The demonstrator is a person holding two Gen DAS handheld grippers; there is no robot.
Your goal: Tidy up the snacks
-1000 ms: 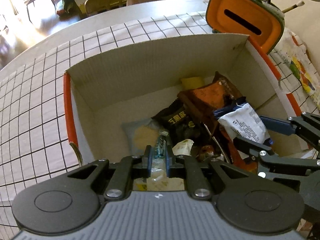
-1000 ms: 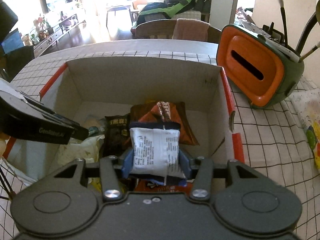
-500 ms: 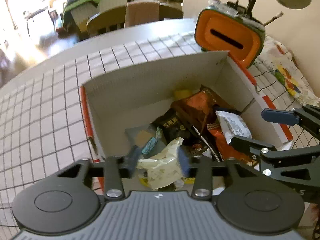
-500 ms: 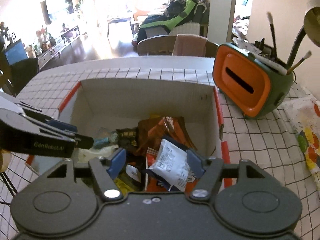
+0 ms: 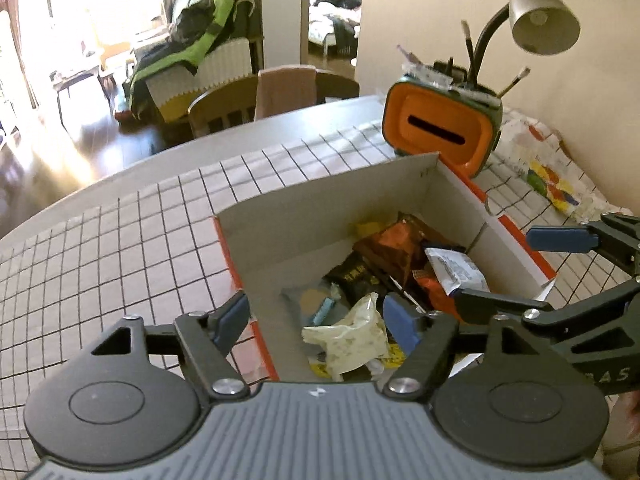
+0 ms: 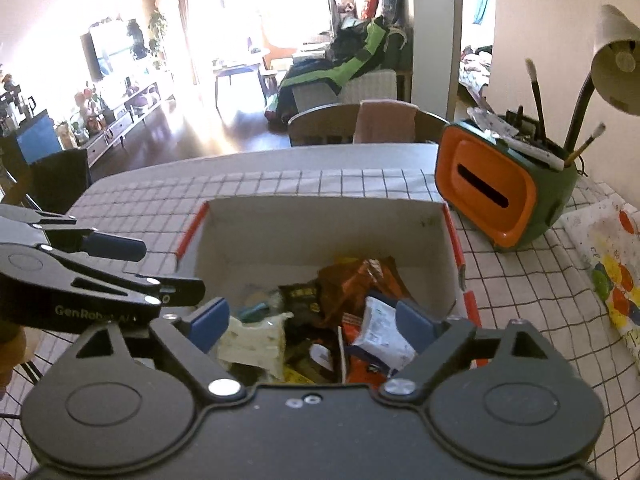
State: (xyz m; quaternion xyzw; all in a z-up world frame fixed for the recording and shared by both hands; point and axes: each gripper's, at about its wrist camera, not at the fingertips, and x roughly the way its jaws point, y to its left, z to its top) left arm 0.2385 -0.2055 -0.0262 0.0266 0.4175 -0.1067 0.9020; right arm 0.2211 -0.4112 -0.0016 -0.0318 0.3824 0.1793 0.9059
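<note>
Left wrist view: the left gripper hangs above the cardboard box, jaws opening and empty (a crumpled cream wrapper lies below). Right wrist view: the right gripper is likewise opening, empty, above the white packet in the box.

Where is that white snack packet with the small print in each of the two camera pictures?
Left wrist view: the white packet lies at the right side of the cardboard box, right of centre in the picture.
Right wrist view: the white packet lies low and right of centre, in the box's near right part.
Shared landmark: the orange-fronted holder beyond the box.
</note>
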